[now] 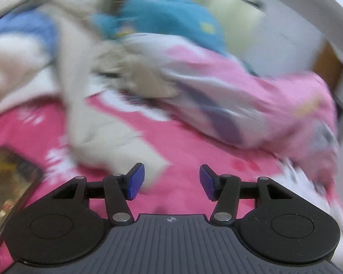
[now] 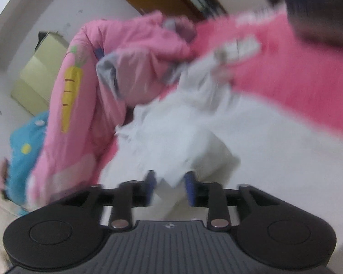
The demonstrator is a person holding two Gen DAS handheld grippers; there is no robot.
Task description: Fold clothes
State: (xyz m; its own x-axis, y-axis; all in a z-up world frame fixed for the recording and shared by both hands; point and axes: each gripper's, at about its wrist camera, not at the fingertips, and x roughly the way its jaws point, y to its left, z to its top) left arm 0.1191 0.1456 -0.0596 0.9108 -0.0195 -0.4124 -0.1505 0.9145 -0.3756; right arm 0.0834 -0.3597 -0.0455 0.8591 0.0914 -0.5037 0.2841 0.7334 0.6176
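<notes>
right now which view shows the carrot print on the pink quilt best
The right wrist view: the carrot print on the pink quilt is sharp, with its orange body and green top. The left wrist view shows the quilt but only a blurred yellowish smear.

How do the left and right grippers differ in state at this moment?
The left gripper is open, its fingers wide apart with nothing between them; the right gripper has its fingers closer together on a fold of white cloth. The left points over the bright pink bedspread; the right faces lifted cloth. Both have blue pads.
</notes>
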